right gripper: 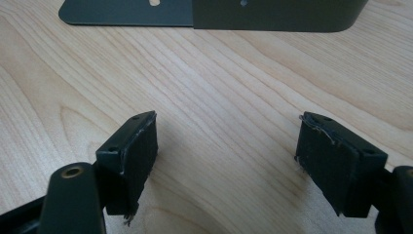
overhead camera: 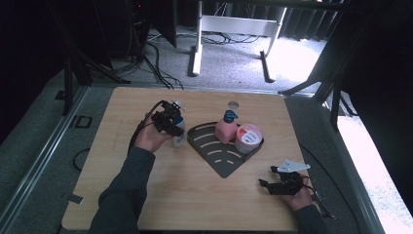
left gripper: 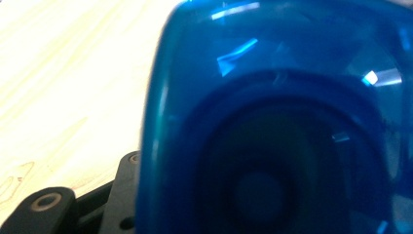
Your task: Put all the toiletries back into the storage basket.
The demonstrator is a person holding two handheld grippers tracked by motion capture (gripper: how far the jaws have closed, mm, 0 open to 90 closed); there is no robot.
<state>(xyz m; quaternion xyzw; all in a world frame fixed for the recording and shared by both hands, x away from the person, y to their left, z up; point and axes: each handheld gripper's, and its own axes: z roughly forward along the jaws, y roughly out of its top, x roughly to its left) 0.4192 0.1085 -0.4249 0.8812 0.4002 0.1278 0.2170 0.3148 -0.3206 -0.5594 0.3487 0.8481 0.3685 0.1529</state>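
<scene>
The left gripper [overhead camera: 171, 123] has its fingers clamped on a blue-capped bottle [overhead camera: 178, 135], which stands on the desk [overhead camera: 160, 195] just at 9 o'clock of the dark corner rack [overhead camera: 219, 158]. In the left gripper view the blue cap [left gripper: 272, 117] looms close. The right gripper [overhead camera: 272, 185] rests at 4 o'clock of the rack, its fingers [right gripper: 131, 156] spread with bare desk between them. In the rack stand a pink pump bottle [overhead camera: 226, 129] and a pink tub [overhead camera: 248, 138], touching.

No text, brand or number can be read anywhere; the round tub's lid [overhead camera: 249, 136] bears a red-and-white print too small to read.
</scene>
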